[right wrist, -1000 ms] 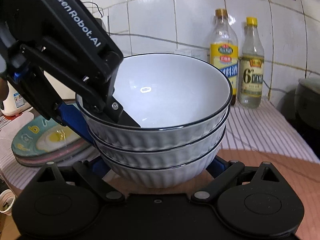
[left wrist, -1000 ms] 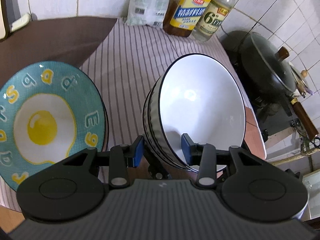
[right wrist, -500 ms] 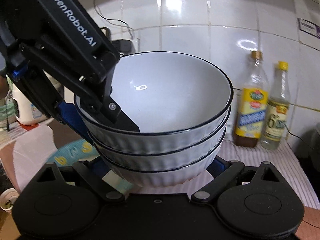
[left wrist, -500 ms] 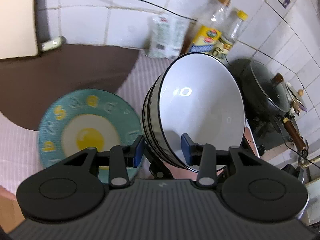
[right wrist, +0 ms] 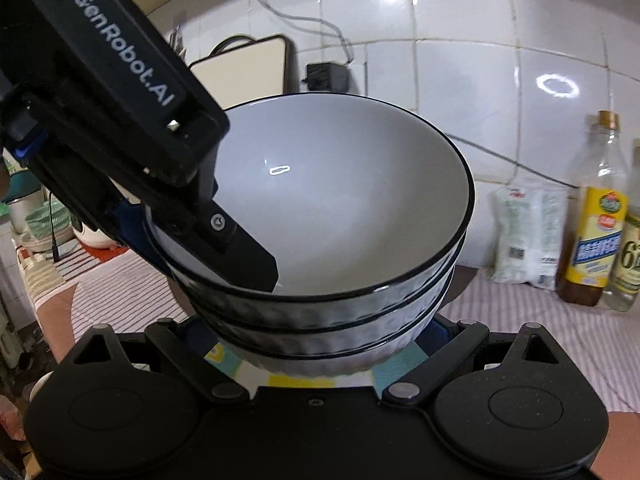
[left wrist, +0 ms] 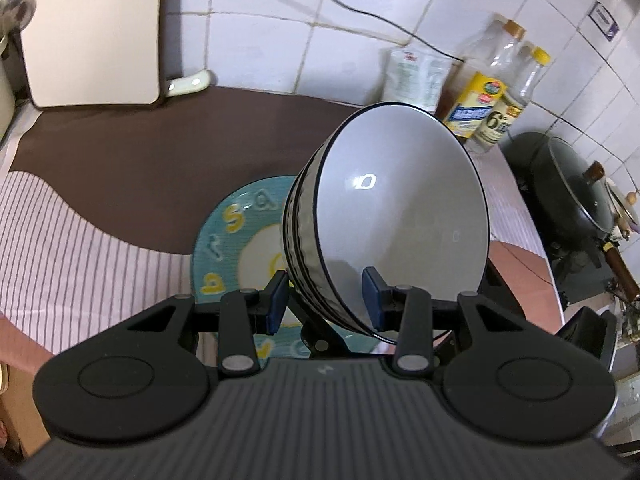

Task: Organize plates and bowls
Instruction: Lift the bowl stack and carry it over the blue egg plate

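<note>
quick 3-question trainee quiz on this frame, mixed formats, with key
1. True or false: the left claw clamps the rim of the bowl stack.
2. How many white bowls are nested? A) two B) three C) five
3. What lies below the stack: the ____ plate.

Key: 1 true, one finger inside the top bowl, one outside. 2 B. 3 teal egg-pattern; the right claw grips the stack's base from both sides.
</note>
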### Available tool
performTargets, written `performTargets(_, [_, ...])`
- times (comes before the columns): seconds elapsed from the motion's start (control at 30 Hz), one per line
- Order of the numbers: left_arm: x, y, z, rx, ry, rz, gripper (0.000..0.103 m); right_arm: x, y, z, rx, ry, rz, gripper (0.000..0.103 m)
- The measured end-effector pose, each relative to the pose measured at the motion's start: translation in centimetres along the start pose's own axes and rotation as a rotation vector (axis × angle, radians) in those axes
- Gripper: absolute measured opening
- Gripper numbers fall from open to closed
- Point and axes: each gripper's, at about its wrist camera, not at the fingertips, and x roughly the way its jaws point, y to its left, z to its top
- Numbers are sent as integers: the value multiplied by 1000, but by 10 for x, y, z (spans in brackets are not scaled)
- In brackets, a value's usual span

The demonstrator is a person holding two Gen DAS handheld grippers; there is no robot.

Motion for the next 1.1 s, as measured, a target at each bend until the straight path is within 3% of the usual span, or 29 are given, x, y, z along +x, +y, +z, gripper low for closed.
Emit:
performTargets(0.73, [53, 33, -4, -27, 76, 3, 38, 39, 16, -27, 25, 149, -22, 99])
performTargets(1.1, [59, 39, -4, -63, 72, -16, 39, 41, 16, -25, 24, 166, -42, 99])
